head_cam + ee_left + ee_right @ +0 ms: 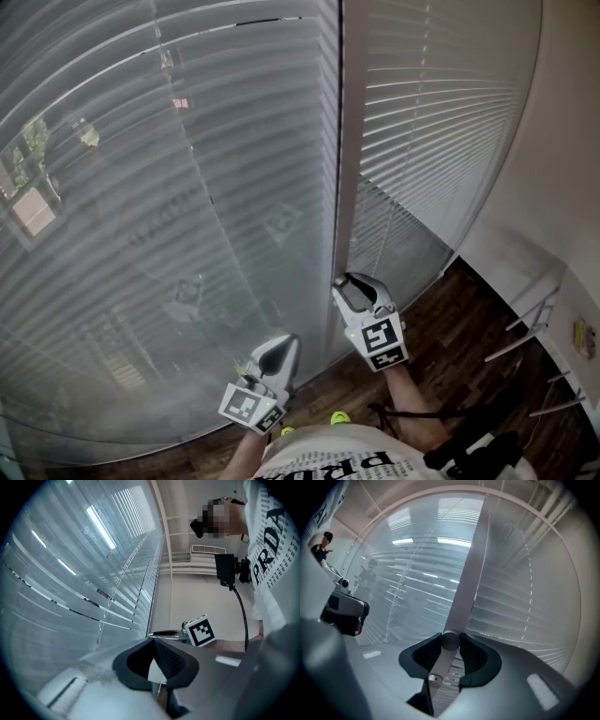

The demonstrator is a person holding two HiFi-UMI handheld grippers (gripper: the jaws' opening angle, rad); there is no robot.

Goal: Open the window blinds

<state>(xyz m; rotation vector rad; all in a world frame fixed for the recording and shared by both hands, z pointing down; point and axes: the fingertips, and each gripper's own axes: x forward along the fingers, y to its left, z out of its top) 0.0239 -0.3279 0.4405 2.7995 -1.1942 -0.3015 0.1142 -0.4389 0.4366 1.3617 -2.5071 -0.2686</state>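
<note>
**Both tongs on the blind controls, slats not yet open**

Head view: the left blind [141,187] and the right blind [441,112] hang either side of a pale frame post [342,141], above a dark wood floor [459,328]. On both, the slats lie nearly flat, so I judge the opening barely begun. The left tongs [279,349] sit low before the left blind. The right tongs [354,289] sit at the foot of the post. What either grips is not plain from here.

Left gripper view: the left tongs [157,660] are clenched, the pads meeting on what looks like a thin pull cord [161,686] with a small white piece at the pinch. The left blind [70,588] runs close along the left side, slats closed.

Right gripper view: the right tongs [450,646] are grasping the tilt wand [440,665], a smooth grey rod whose rounded part sits between the pads, touching both. The post [468,573] rises straight behind it.

What could go wrong:
- The wand is round and smooth, so when twisted it may spin inside the pads and the slats would not turn.
- Twisting past the end of travel could strain the tilt gear.
- Twisting the wrong way would only close the slats tighter.
- The cord is thin and could slide out of the left pinch.
- A pull on the cord during the twist could raise the blind crookedly.
</note>
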